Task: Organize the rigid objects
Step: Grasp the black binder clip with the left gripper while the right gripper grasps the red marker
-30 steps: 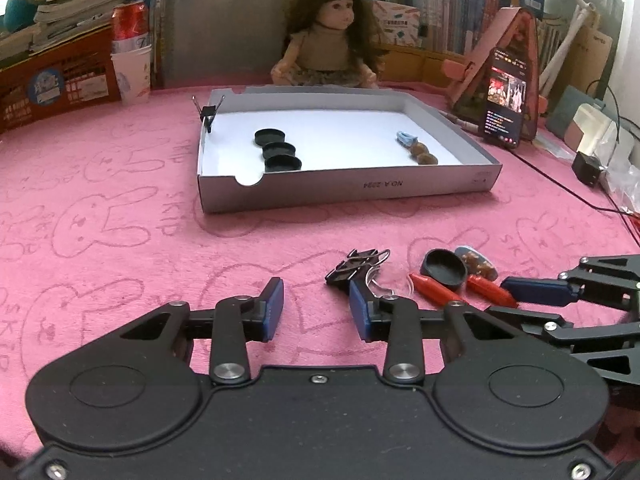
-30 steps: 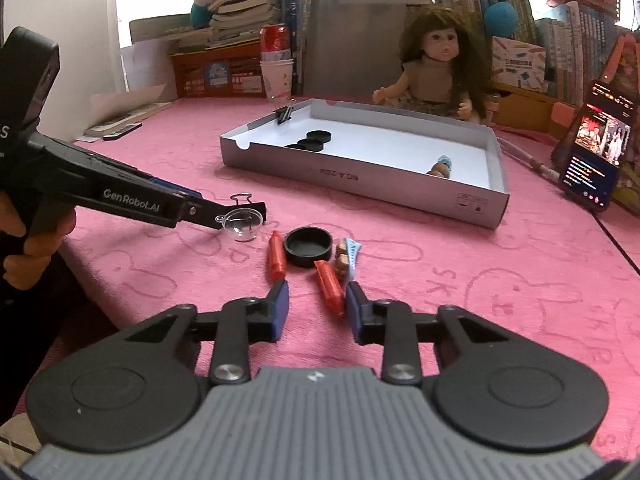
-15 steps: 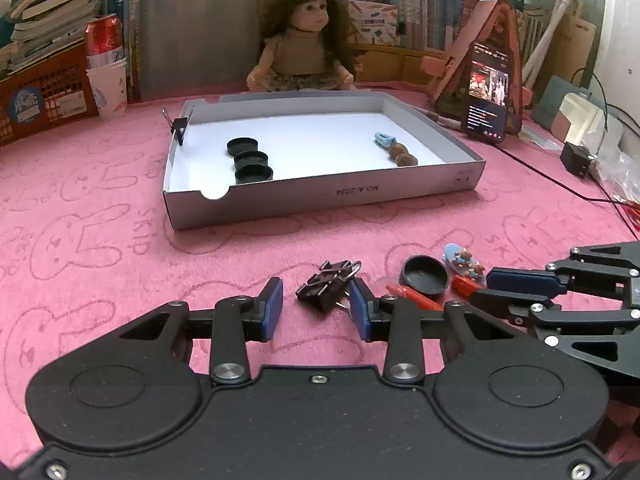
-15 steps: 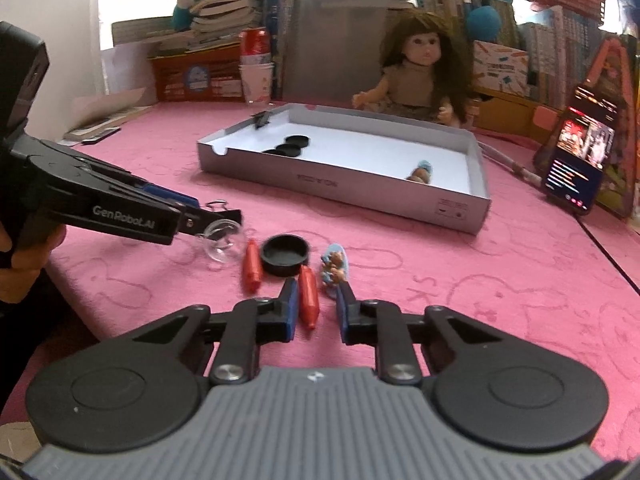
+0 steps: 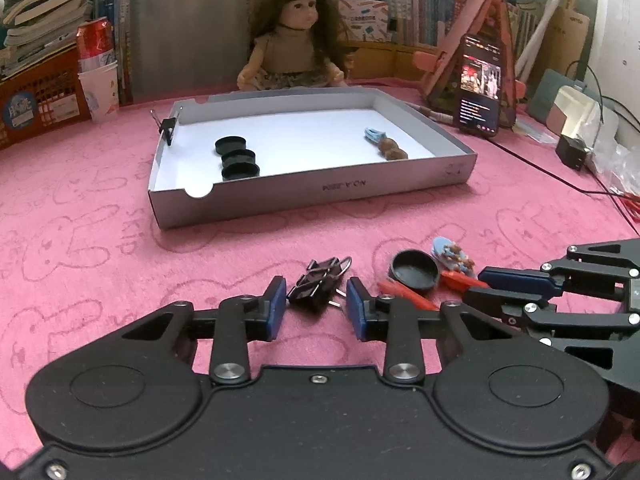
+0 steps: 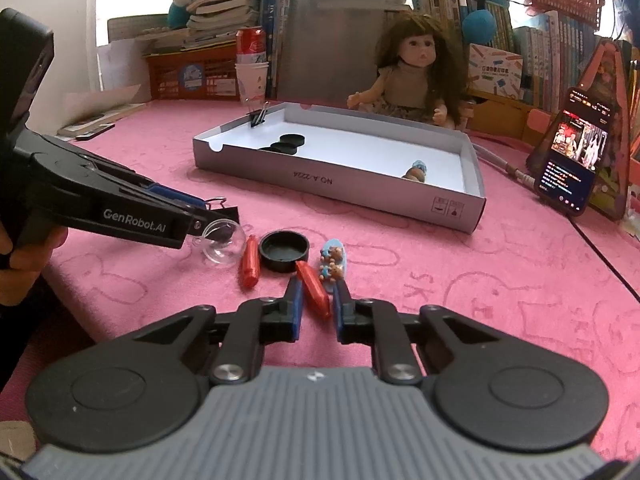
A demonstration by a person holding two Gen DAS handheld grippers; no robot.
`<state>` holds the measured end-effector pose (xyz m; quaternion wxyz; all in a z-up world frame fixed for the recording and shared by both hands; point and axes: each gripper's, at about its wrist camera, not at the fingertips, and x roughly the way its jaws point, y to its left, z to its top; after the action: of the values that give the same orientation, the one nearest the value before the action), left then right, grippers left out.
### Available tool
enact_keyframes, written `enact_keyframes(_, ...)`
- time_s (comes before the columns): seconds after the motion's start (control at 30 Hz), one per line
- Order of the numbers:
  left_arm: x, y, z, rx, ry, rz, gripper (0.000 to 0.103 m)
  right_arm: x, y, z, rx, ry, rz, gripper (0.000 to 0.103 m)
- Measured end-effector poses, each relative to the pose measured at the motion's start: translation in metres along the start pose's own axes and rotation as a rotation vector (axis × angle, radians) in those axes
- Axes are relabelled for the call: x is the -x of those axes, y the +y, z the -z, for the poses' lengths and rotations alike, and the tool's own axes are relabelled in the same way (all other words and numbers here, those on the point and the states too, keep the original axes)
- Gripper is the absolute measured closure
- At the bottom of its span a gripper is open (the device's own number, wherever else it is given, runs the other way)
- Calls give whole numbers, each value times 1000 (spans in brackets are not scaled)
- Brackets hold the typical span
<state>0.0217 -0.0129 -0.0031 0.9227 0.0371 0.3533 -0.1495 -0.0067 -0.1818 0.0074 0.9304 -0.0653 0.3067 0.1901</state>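
Red piece (image 6: 313,289) sits pinched between right hand-held gripper (image 6: 316,305) pads.

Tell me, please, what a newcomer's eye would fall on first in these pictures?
Probably the long-haired doll sitting behind the shallow white box on the pink bunny-print cloth. Next, the near clutter: the left gripper straddles a black binder clip, and the right gripper has been closing around a red piece.
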Motion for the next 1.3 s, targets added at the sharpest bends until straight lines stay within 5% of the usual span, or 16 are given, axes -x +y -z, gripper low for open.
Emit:
enact_keyframes(0.27, -6, -1, -2, -1, -23, -5, 73, -6, 3, -1, 14, -13, -16, 85)
enact_keyframes(0.7, 12, 5, -13, 36, -60, -14, 86, -5, 0, -12, -21, -22, -17, 90)
enact_keyframes(1.3, 15, 19, 4, 1, -10, -60, 77, 1, -5, -11, -43, -29, -1, 90)
